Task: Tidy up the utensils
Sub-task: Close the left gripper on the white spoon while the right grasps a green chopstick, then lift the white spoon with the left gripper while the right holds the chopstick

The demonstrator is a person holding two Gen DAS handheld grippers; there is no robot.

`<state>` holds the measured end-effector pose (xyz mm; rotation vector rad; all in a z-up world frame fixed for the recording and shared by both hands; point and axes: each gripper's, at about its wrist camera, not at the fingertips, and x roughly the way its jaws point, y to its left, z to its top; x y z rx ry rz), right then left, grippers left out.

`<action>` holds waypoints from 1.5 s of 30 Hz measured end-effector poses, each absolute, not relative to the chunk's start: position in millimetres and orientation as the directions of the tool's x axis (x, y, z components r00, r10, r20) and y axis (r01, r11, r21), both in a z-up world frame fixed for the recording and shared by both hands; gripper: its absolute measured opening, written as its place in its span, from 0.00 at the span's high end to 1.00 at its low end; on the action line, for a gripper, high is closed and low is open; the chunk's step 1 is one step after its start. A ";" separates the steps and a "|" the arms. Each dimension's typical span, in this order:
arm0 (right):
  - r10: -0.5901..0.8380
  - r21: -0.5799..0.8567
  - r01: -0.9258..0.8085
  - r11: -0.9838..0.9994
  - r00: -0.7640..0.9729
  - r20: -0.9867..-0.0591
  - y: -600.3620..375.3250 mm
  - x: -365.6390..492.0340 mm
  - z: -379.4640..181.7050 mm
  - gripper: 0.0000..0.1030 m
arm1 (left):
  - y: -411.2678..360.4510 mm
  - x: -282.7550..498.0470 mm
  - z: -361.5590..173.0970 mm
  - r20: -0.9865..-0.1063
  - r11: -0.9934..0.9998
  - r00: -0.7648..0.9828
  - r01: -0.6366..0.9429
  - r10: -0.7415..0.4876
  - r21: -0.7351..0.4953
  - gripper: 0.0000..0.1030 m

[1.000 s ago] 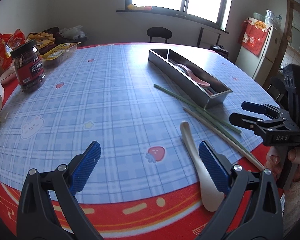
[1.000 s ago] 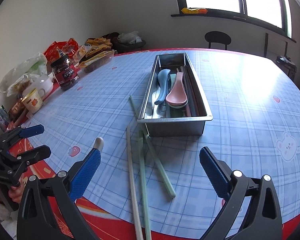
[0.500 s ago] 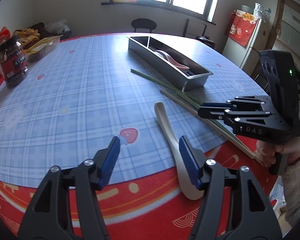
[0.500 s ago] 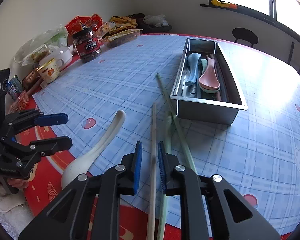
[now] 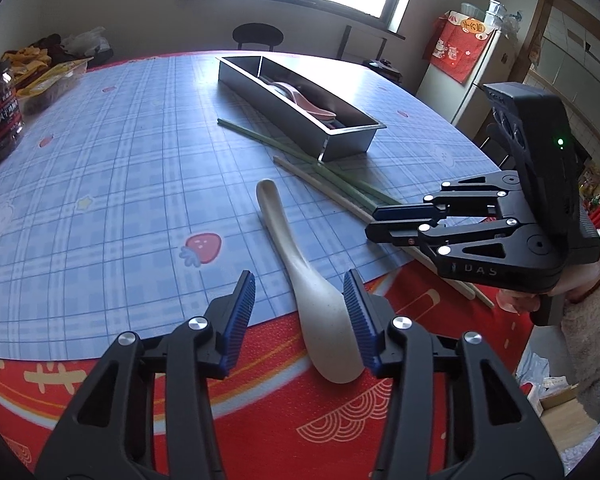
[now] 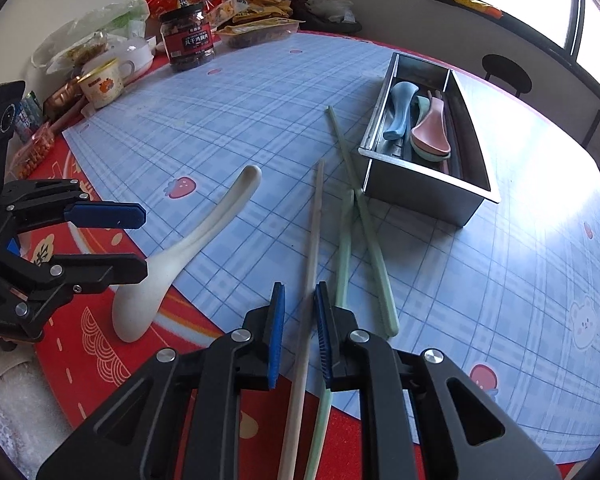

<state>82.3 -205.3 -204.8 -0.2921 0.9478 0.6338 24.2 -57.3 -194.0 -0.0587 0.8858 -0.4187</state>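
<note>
Left gripper [image 5: 300,312] jaws closing, white spoon [image 5: 320,320] bowl between pads, not yet pinched. Right gripper [image 6: 300,336] jaws narrowed around beige chopstick [image 6: 314,248]; contact cannot be told.

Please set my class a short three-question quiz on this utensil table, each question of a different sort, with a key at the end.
1. Multiple choice: what colour is the topmost spoon in the metal tray? A pink, B yellow, C black.
2. True or false: the white spoon lies inside the metal tray.
3. Short answer: how many chopsticks lie on the table outside the tray?

Key
1. A.
2. False: it lies on the table, its bowl over the red border.
3. Three: one beige and two green.
</note>
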 end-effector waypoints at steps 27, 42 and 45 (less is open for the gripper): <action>0.409 0.034 -0.615 0.788 0.482 -0.775 -206.1 89.4 -207.9 0.94 | -69.0 36.4 -205.7 -0.785 0.916 0.479 0.282 -0.393 -0.287 0.69; 0.412 0.039 -0.612 0.790 0.482 -0.773 -205.6 88.8 -208.6 0.94 | -56.7 75.0 -188.0 -0.799 0.947 0.538 0.302 -0.268 -0.114 0.82; 0.414 0.043 -0.611 0.790 0.481 -0.773 -206.4 89.5 -209.0 0.94 | -63.1 72.3 -185.7 -0.812 0.936 0.515 0.337 -0.275 -0.103 0.83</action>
